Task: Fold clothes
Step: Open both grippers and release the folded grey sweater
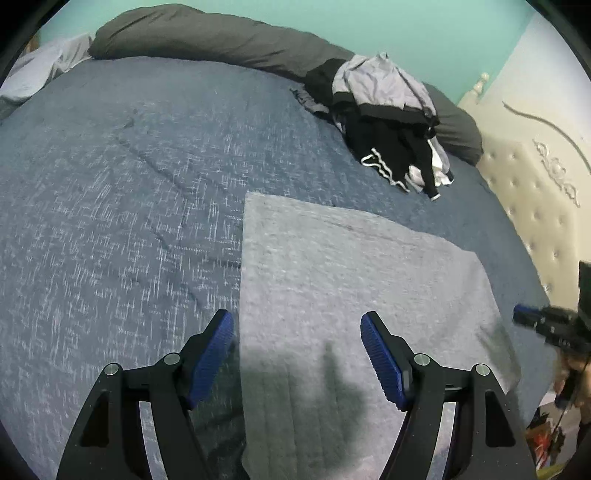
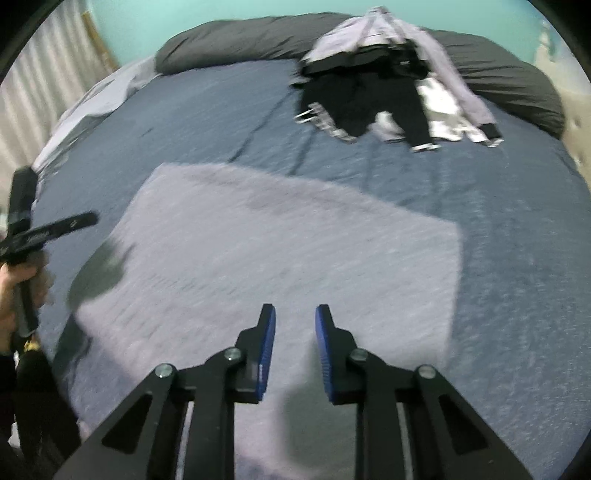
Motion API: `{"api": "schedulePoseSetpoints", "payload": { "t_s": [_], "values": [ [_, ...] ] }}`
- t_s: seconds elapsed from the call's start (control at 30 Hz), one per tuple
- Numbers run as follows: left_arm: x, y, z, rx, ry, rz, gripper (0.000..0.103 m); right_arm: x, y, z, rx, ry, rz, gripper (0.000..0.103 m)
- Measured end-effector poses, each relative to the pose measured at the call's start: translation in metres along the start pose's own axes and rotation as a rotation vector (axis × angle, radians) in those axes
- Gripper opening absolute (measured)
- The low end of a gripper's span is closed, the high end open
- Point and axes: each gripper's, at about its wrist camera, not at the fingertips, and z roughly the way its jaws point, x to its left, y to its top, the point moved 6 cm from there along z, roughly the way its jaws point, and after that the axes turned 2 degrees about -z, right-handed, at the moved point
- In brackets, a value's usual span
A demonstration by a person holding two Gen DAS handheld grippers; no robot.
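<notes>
Between your left tongs' blue pads lies the left edge of the grey cloth, and the jaws stand wide apart, released, holding nothing. Your right tongs hover over the same grey cloth, jaws parted by a narrower gap, also released and empty. That cloth lies flat as a folded rectangle on the blue bedspread, reaching from 6 o'clock up toward the middle in both views. A dark shadow falls on its near part between the left tongs' arms.

At 3 o'clock in the left view you can see your right tongs from the side, blurred, just past the cloth's right edge. At 9 o'clock in the right view your left hand grips the other tool, beside the cloth's left edge.

Farther out, at 1 o'clock in the left view, a loose pile of clothes, black and pale lilac with white stripes, sits well apart from the grey cloth. Behind it a long dark grey pillow runs along the far edge of the bed, against a teal wall. A cream tufted headboard stands at 3 o'clock
</notes>
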Motion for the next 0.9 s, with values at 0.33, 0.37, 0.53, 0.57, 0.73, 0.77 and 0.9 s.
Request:
{"api": "schedulePoseSetpoints", "payload": {
  "t_s": [0.33, 0.37, 0.53, 0.57, 0.73, 0.77, 0.9],
  "values": [
    [0.004, -0.025, -0.013, -0.051, 0.015, 0.010, 0.075, 0.084, -0.031, 0.021, 0.113, 0.112, -0.097, 0.021],
    [0.006, -0.026, -0.013, -0.055, 0.018, 0.013, 0.075, 0.089, -0.034, 0.025, 0.127, 0.113, -0.102, 0.021],
    [0.015, -0.034, -0.014, -0.058, 0.005, 0.000, 0.075, 0.104, -0.045, 0.047, 0.190, 0.087, -0.102, 0.021],
    [0.016, -0.036, -0.014, -0.055, 0.001, 0.000, 0.075, 0.105, -0.047, 0.051, 0.198, 0.083, -0.095, 0.021],
    [0.015, -0.039, -0.016, -0.071, -0.007, 0.011, 0.075, 0.112, -0.060, 0.070, 0.241, 0.051, -0.094, 0.021],
    [0.014, -0.039, -0.017, -0.074, -0.011, 0.015, 0.075, 0.112, -0.063, 0.074, 0.253, 0.047, -0.090, 0.021],
    [0.011, -0.038, -0.018, -0.076, -0.014, 0.040, 0.075, 0.114, -0.070, 0.081, 0.264, 0.032, -0.091, 0.020]
  ]
}}
